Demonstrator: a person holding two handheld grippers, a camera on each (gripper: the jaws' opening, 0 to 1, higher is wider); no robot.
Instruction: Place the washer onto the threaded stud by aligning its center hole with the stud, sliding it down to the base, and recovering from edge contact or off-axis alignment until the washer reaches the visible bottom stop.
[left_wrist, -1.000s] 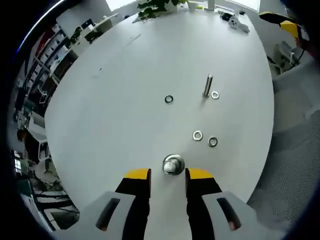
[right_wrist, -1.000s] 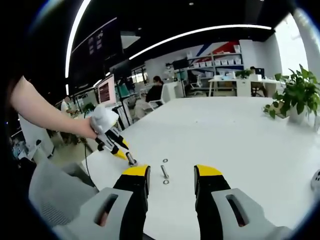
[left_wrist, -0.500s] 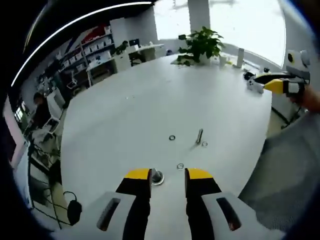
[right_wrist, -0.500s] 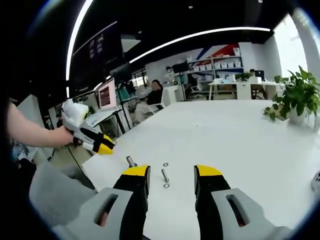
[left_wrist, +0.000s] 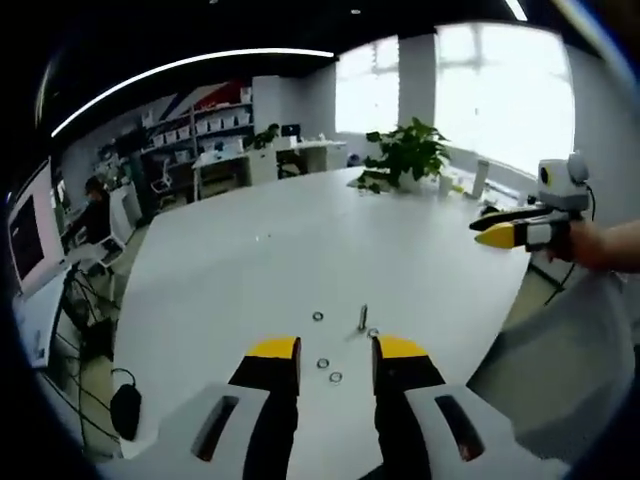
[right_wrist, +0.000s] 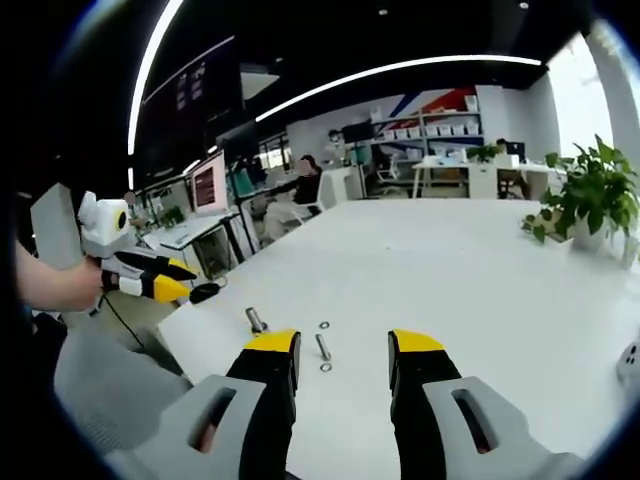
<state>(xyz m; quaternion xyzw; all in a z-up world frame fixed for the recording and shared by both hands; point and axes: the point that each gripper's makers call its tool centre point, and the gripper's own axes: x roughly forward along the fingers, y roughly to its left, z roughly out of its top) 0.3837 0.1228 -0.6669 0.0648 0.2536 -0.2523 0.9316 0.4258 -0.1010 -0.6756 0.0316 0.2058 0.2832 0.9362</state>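
Washers (left_wrist: 323, 362) between open left tool (left_wrist: 336, 350) tips

Left hand-held gripper (left_wrist: 336, 348) open; right hand-held gripper (right_wrist: 344, 342) open, both raised.

Yellow-tipped black left claw (left_wrist: 335, 362) over a white table (left_wrist: 250, 270); silver stud (left_wrist: 363, 317); green plant (left_wrist: 408, 152).

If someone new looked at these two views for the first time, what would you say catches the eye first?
Most striking is the big white table with a small upright threaded metal stud near its front edge, several loose metal ring washers lying around it. The right yellow-tipped gripper hangs in the air above the table's edge, and a leafy green potted plant stands at the far side.
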